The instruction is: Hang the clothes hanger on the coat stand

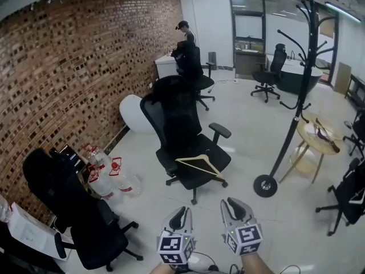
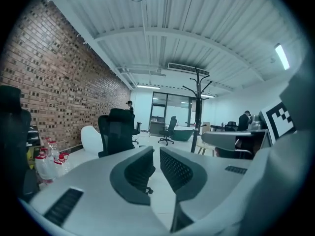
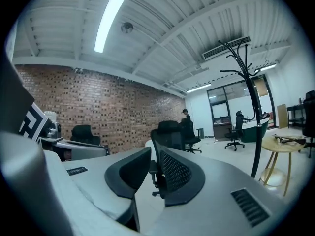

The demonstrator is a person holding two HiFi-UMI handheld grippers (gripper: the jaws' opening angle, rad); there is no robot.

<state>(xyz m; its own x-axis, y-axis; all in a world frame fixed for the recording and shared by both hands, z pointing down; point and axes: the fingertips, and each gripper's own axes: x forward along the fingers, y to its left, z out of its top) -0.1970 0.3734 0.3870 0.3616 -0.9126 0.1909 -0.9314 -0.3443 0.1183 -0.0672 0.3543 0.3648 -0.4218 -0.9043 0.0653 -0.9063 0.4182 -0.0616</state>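
Note:
A pale wooden clothes hanger (image 1: 199, 164) lies flat on the seat of a black office chair (image 1: 178, 119) in the middle of the floor. The black coat stand (image 1: 296, 90) rises to the right of that chair on a round base (image 1: 265, 185), with nothing on its hooks. My left gripper (image 1: 181, 210) and right gripper (image 1: 234, 202) sit side by side at the bottom edge, short of the chair. Both point forward. In the left gripper view the left gripper (image 2: 156, 152) has a narrow gap with nothing in it. The right gripper (image 3: 155, 151) is likewise slightly apart and empty.
A round wooden side table (image 1: 317, 139) stands just right of the coat stand. Large water bottles (image 1: 108, 176) rest by the brick wall on the left. Another black chair (image 1: 74, 210) is at the near left, and one more (image 1: 348, 193) at the right edge. A person (image 1: 183, 30) stands far back.

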